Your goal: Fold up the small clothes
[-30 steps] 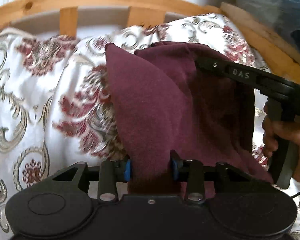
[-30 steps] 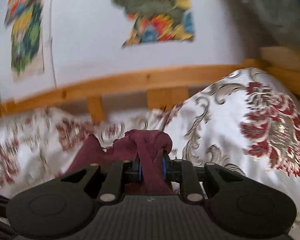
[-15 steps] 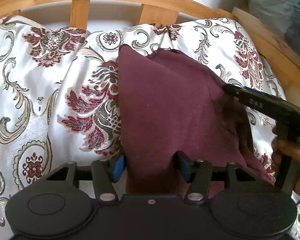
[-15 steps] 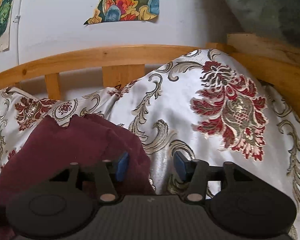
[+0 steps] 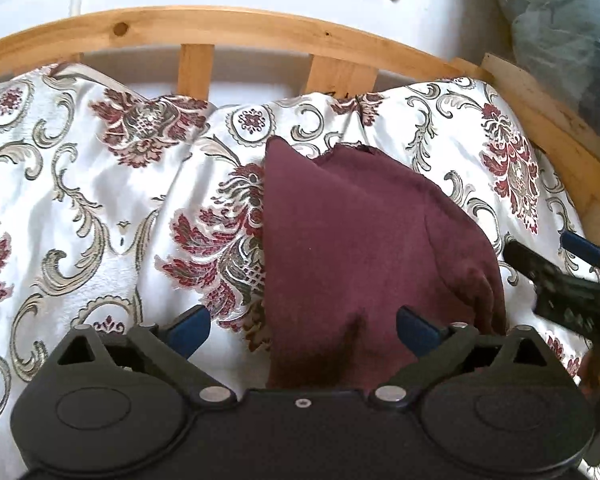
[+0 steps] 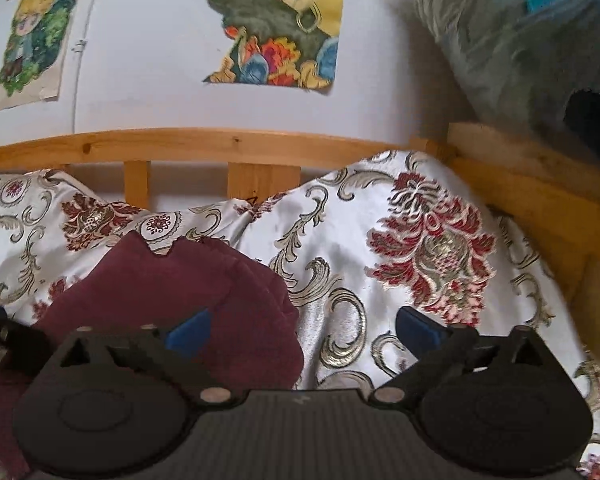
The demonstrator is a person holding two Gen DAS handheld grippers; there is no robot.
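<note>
Soft dark-red cloth garment (image 5: 364,248) lies folded over on flowery white bedspread (image 5: 100,208), just ahead of left gripper (image 5: 302,330). Both grippers spread wide, holding nothing. Right gripper (image 6: 302,330) beside cloth's right edge. Looks like one fold done; more folds probably left.

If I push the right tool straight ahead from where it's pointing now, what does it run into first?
Probably the patterned bedspread: it fills the gap between the open right tool's jaws. The maroon garment lies just off the left pad, so it may brush past. Beyond is the wooden bed rail. Depth is hard to judge through the fisheye.
</note>
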